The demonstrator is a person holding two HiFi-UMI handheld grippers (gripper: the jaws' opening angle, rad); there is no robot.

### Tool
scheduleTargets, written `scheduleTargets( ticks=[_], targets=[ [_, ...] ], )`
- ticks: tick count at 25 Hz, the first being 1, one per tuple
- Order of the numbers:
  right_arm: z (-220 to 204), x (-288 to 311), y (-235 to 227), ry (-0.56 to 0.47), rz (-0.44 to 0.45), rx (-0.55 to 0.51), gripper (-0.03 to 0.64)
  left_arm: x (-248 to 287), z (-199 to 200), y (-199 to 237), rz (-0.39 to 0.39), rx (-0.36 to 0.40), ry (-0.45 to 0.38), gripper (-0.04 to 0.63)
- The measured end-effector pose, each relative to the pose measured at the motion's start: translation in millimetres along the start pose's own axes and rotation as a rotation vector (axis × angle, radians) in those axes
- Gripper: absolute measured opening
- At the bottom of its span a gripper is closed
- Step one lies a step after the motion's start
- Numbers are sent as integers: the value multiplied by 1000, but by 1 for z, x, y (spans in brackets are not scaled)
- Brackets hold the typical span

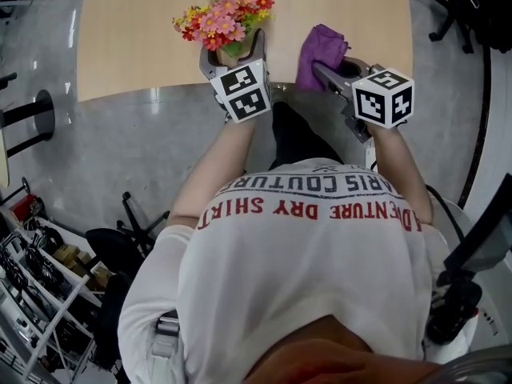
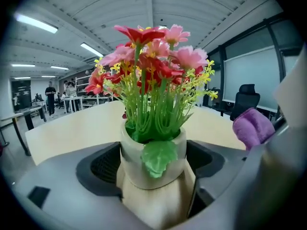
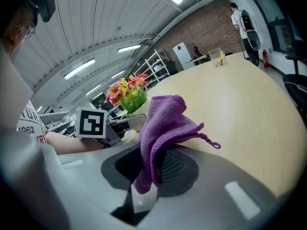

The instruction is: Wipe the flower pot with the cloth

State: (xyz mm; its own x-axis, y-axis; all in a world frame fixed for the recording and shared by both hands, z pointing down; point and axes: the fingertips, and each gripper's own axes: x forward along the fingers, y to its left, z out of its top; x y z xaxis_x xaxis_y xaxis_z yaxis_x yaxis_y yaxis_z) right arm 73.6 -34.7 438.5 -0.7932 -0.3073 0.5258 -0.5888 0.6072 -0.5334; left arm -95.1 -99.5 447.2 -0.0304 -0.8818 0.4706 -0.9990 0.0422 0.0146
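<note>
- While the worktop has the flower pot at its near edge, the left claw clamps that pot from both sides.
- Beside it, the right claw pinches a bunched purple cloth, apart from the pot.

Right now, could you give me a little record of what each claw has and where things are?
left claw: closed around the flower pot
flower pot: pale, holds red, pink and yellow flowers, at the near edge of the table
right claw: clamped on the purple cloth, which is bunched up
cloth and pot: apart, with the cloth to the pot's right
wiping: not yet begun
</note>
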Motion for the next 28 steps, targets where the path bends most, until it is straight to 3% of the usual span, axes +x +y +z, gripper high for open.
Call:
scheduleTargets(
  ticks=[6, 23, 28],
  targets=[
    [3, -1, 0, -11, 17, 1, 54, -7, -2, -3, -81, 42, -20, 431],
    [74, 57, 12, 32, 180, -42, 53, -24, -4, 0, -639, 312, -28, 430],
    [78, 85, 21, 86, 223, -59, 54, -20, -3, 7, -721, 352, -22, 430]
  ],
)
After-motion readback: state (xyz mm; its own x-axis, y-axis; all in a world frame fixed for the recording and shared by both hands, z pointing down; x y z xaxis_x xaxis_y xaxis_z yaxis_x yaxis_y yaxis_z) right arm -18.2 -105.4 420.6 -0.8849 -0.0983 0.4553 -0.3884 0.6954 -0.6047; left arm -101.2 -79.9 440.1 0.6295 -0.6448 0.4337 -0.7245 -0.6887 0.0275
